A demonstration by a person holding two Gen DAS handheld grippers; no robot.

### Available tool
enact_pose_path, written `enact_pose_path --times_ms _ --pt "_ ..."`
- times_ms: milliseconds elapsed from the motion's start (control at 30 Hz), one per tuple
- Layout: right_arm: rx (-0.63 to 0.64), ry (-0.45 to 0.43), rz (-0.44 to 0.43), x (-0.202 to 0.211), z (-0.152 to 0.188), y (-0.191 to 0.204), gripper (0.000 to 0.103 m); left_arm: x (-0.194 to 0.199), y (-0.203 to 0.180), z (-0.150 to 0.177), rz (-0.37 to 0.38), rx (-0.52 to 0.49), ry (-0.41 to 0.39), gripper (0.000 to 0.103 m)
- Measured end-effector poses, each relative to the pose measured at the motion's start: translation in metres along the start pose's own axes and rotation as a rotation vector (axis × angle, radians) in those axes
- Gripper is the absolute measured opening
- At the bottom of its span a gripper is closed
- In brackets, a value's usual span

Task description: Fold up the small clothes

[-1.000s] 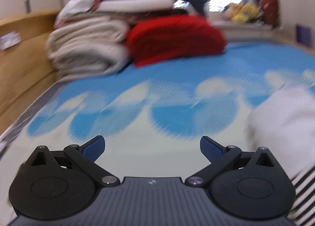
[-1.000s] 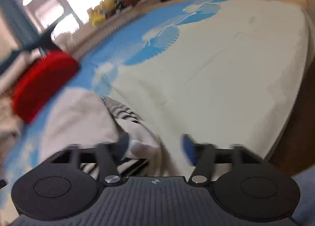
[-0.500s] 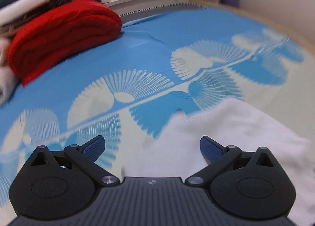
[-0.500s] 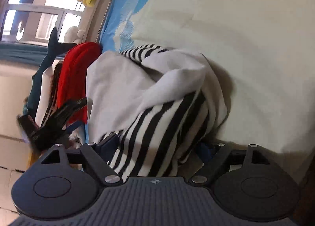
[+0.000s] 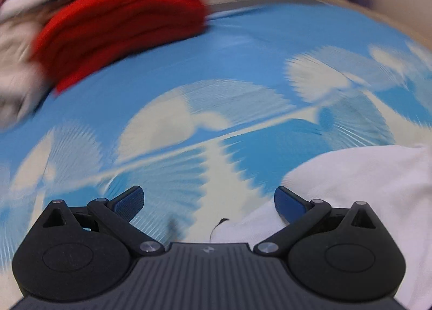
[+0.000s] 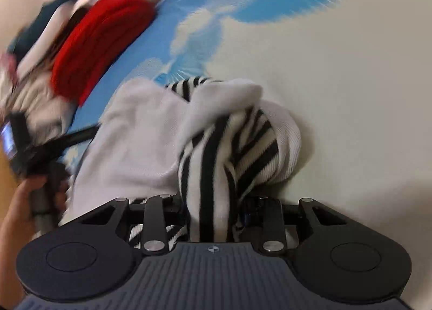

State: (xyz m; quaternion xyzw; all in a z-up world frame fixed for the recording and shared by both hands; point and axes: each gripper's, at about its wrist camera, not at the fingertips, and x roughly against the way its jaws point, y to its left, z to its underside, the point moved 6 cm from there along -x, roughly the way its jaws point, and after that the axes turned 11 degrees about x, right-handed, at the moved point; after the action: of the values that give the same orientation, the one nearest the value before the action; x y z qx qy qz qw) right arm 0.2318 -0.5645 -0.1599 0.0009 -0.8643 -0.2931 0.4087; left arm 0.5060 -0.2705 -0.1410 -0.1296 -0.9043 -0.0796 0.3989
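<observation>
Two grippers at work over one crumpled garment [image 6: 151,134], white with a black-striped part, lying on the blue-and-cream bed sheet [image 5: 243,53].

Right gripper [image 6: 213,215]: jaws just closing, now clamped on a bunched striped fold of the garment, directly ahead and between the fingers. Probably gripped there to lift this edge and spread the heap flat before any fold; bundle much too tangled for folding as is.

Left gripper [image 5: 209,202]: blue pads [image 5: 129,202] wide apart, nothing between them, only sheet ahead. White part of the garment just to the right, under the right pad. Likely held open for taking a second corner, opposite to the clamped one.

Far ahead and to the left, red folded blanket [image 5: 121,20] with other stacked linen, well apart from the garment, so enough free sheet for laying out.

At the left edge of the right view, hand [image 6: 21,202] holding the handle of the other gripper.
</observation>
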Motion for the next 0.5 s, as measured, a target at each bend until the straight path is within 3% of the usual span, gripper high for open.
enact_pose_path --times_ms 100,200,300,367,500 --pt "0.081 0.032 -0.026 -0.033 -0.037 0.015 0.037 0.010 0.042 0.013 0.021 0.167 -0.004 0.103" --pt "0.146 0.004 -0.024 -0.063 -0.069 0.044 0.037 0.018 0.067 0.022 0.071 0.262 0.004 0.103" --pt "0.128 0.017 -0.033 -0.074 -0.089 0.050 0.042 0.019 0.080 0.022 0.146 0.322 0.016 0.103" --pt "0.085 0.014 -0.034 -0.068 -0.086 0.039 0.059 0.023 0.082 0.017 0.230 0.327 0.027 0.103" --pt "-0.030 -0.028 -0.054 -0.026 -0.072 0.005 0.080 0.035 0.079 0.021 0.430 0.344 0.075 0.103"
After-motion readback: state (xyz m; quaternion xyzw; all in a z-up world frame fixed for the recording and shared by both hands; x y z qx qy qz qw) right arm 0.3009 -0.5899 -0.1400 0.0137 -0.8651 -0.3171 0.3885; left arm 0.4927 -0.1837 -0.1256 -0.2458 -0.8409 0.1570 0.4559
